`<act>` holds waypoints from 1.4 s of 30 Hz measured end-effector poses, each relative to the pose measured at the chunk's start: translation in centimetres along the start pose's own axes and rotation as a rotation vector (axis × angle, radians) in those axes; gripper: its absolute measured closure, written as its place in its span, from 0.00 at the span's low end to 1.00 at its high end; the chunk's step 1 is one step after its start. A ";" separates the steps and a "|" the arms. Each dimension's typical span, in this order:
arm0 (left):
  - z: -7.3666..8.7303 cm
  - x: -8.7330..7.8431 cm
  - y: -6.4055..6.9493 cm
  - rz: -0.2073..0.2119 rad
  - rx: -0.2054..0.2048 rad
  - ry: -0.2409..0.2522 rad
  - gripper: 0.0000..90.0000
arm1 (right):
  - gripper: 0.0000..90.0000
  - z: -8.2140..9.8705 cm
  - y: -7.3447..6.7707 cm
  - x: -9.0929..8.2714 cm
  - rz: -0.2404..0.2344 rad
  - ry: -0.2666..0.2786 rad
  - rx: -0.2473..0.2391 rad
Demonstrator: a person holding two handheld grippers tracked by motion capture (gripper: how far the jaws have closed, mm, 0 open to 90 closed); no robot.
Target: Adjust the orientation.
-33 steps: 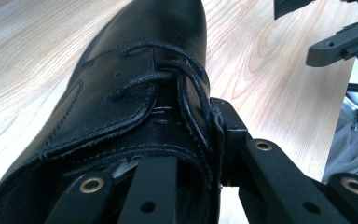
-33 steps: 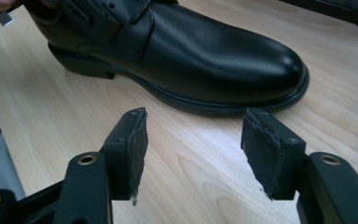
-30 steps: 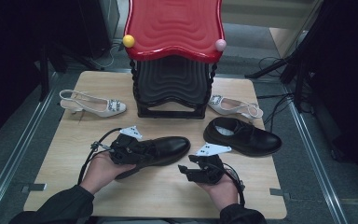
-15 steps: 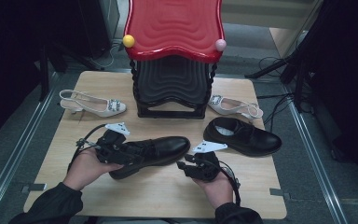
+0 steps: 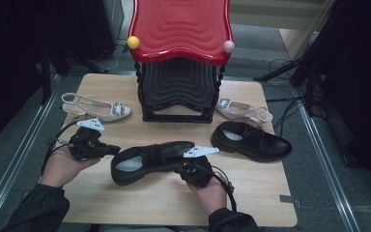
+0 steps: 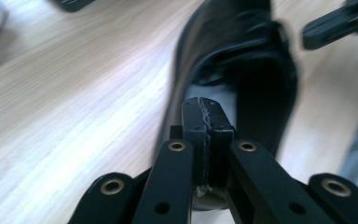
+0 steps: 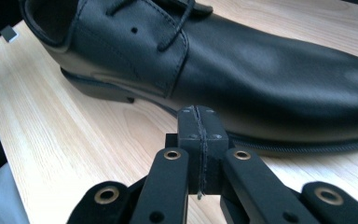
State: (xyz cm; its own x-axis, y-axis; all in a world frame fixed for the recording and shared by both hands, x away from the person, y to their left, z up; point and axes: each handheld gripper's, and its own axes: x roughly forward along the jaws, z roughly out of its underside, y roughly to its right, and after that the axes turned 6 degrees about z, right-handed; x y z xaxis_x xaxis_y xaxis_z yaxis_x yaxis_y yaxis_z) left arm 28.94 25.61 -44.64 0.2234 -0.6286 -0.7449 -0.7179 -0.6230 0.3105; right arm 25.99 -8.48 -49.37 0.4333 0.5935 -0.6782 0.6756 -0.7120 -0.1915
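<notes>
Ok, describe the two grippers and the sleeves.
Both grippers, left gripper and right gripper, are black and two-jawed, with brass-ringed pivots on the linkage. Each carries a pale three-cornered plate and trails a black cable. The sleeves are dark.

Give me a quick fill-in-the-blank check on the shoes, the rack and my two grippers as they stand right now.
1. The left gripper has its jaws ____, with nothing between them.
2. The near black shoe lies between the left gripper and the ____ gripper.
3. The rack at the far side of the table has a ____ top.
4. Two pale heeled shoes lie one on each side of the ____.

Missing words: shut; right; red; rack
</notes>
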 end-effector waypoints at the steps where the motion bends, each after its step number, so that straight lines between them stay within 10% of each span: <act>1: 0.2 0.2 -0.4 -0.007 -0.005 0.002 1.00 | 1.00 -0.1 -0.1 0.2 -0.003 -0.001 0.001; 15: 1.1 2.3 -1.8 0.030 -0.065 -0.015 1.00 | 1.00 -0.7 -1.1 2.5 -0.043 -0.035 0.004; 42: 1.1 4.2 2.4 0.082 -0.069 0.017 1.00 | 1.00 -2.2 1.4 2.8 0.009 -0.057 0.063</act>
State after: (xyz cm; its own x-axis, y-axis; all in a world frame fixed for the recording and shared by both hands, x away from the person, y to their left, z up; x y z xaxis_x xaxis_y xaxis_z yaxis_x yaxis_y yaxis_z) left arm 27.48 21.99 -47.72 0.1777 -0.6863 -0.7053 -0.6875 -0.5994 0.4099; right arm 29.42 -6.95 -50.01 0.4029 0.5660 -0.7192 0.6323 -0.7403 -0.2284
